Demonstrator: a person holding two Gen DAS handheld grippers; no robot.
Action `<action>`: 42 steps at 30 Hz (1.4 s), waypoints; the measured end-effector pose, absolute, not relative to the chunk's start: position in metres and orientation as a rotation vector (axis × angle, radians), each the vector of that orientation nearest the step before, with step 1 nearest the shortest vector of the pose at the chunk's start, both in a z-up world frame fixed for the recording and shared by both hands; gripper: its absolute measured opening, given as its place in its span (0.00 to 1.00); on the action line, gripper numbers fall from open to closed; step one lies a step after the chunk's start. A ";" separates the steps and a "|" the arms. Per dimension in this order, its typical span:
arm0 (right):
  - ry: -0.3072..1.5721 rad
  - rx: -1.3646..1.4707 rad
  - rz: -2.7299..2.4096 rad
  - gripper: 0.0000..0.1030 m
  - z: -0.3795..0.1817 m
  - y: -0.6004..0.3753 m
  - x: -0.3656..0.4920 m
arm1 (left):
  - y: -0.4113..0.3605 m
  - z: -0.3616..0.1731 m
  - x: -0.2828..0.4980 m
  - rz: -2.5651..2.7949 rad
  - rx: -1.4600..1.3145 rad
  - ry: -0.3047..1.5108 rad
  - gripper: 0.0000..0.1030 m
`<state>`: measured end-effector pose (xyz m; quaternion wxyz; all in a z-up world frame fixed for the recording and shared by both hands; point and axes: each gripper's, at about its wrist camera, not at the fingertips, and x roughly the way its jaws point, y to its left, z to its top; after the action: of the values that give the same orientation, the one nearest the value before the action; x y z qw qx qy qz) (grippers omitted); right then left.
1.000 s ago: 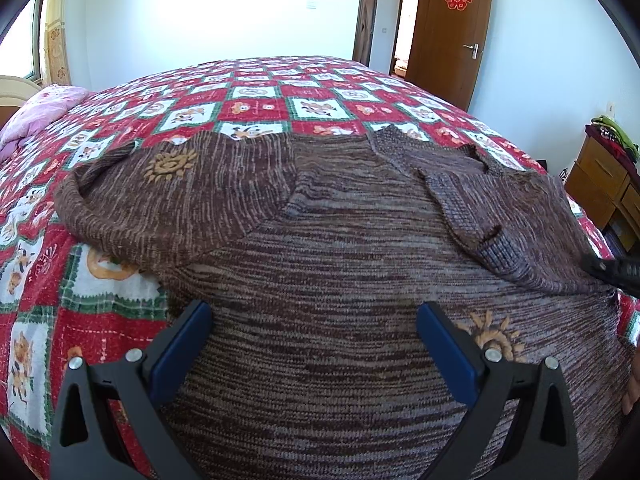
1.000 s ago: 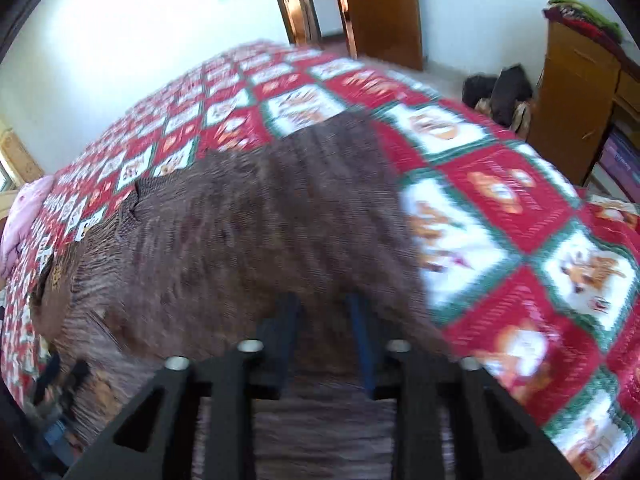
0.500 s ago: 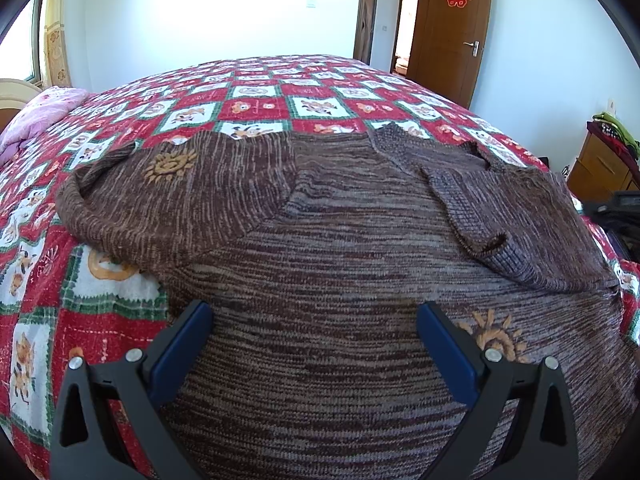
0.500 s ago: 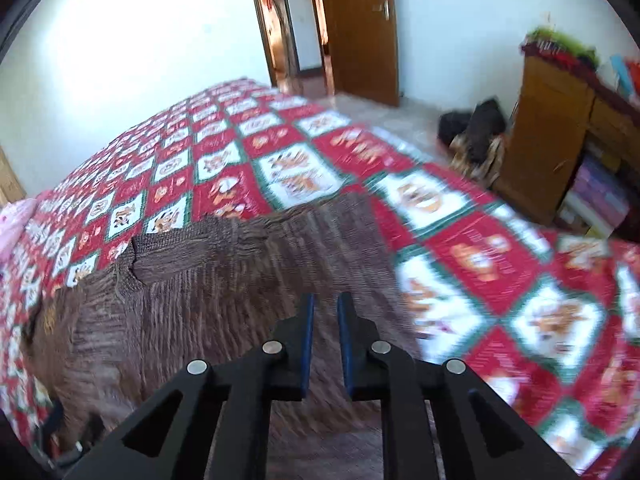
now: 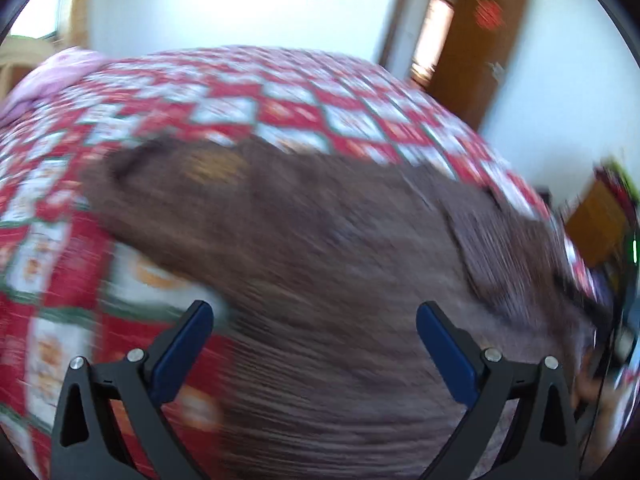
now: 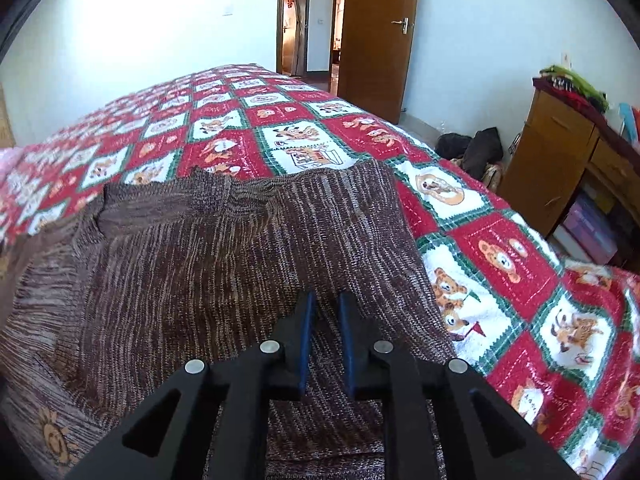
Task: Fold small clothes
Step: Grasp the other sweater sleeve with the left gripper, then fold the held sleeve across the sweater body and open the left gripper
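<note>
The brown sweater (image 6: pixel 224 264) lies flat on the bed (image 6: pixel 500 264), and both sleeves now look folded in. The right gripper (image 6: pixel 325 300) is nearly shut with nothing in it; a moment ago it held the sleeve. The left gripper (image 5: pixel 312 320) is wide open and empty. Its view was sharp before and is blurry now, so it has started moving. I think the next fold comes now.
</note>
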<state>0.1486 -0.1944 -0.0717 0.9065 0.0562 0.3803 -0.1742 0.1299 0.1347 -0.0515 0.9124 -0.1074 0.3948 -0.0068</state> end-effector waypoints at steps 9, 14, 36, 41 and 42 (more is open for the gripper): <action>0.790 0.109 -0.361 0.15 -0.072 -0.191 0.149 | 0.303 -0.049 0.169 0.305 -0.596 0.722 0.99; 0.791 0.101 -0.364 0.16 -0.073 -0.190 0.150 | 0.338 -0.080 0.200 0.236 -0.822 0.732 0.82; 0.791 0.098 -0.367 0.16 -0.073 -0.189 0.151 | 0.313 -0.029 0.206 0.108 -0.722 0.561 0.12; 0.791 0.111 -0.363 0.16 -0.073 -0.190 0.151 | 0.237 0.022 0.199 -0.042 -0.477 0.517 0.12; 0.791 0.112 -0.363 0.16 -0.073 -0.191 0.151 | 0.221 0.027 0.195 -0.071 -0.441 0.513 0.12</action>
<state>0.1514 -0.1909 -0.0732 0.9053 0.0542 0.3829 -0.1756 0.1948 0.2214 0.0267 0.9427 -0.2164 0.2515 -0.0350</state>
